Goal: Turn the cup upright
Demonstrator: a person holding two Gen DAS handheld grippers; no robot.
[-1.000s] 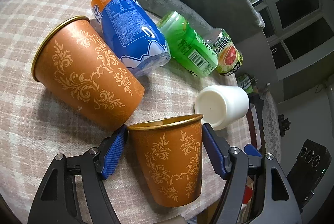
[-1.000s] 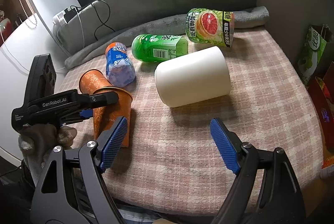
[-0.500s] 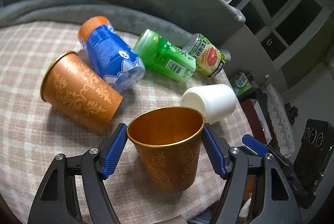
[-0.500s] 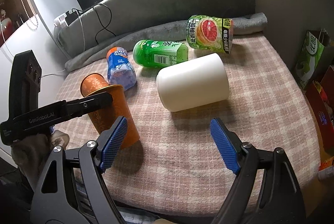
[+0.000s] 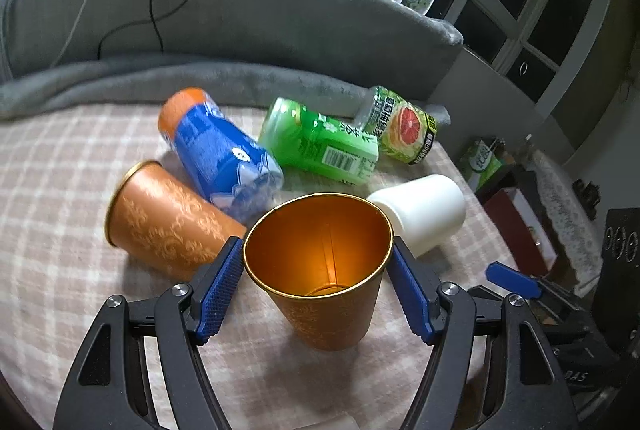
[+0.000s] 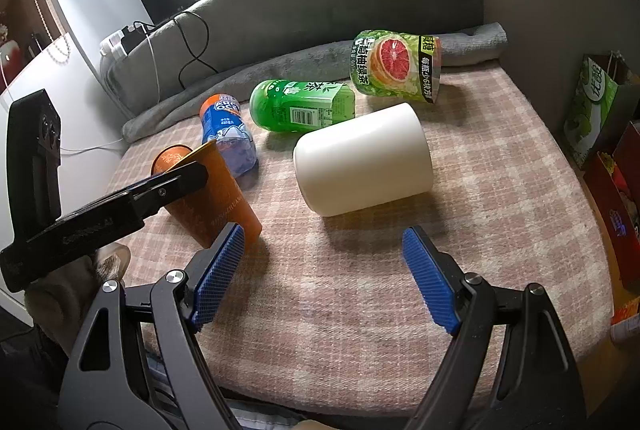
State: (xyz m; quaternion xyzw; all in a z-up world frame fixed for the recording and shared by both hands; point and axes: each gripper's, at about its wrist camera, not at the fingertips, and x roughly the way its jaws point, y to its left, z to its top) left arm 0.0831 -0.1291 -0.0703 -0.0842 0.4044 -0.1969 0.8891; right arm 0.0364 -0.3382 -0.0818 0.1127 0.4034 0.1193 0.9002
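My left gripper (image 5: pixel 316 290) is shut on an orange cup with gold scrollwork (image 5: pixel 320 270), gripped at its rim. The cup is tilted, its mouth facing my camera, its base near the checked cloth. In the right wrist view the same cup (image 6: pixel 216 197) leans at the left with the left gripper's arm across it. A second orange cup (image 5: pixel 168 222) lies on its side to the left. A white cup (image 6: pixel 362 159) lies on its side mid-table; it also shows in the left wrist view (image 5: pixel 424 213). My right gripper (image 6: pixel 320 274) is open and empty, in front of the white cup.
A blue bottle (image 5: pixel 216 153), a green bottle (image 5: pixel 320 141) and a grapefruit-label bottle (image 5: pixel 404 125) lie on their sides behind the cups. A grey padded wall (image 5: pixel 240 9) curves round the back. Boxes (image 6: pixel 592 101) stand beyond the table's right edge.
The left gripper has rotated the held orange cup from mouth-away to mouth toward the camera and drawn back. The right gripper has barely moved.
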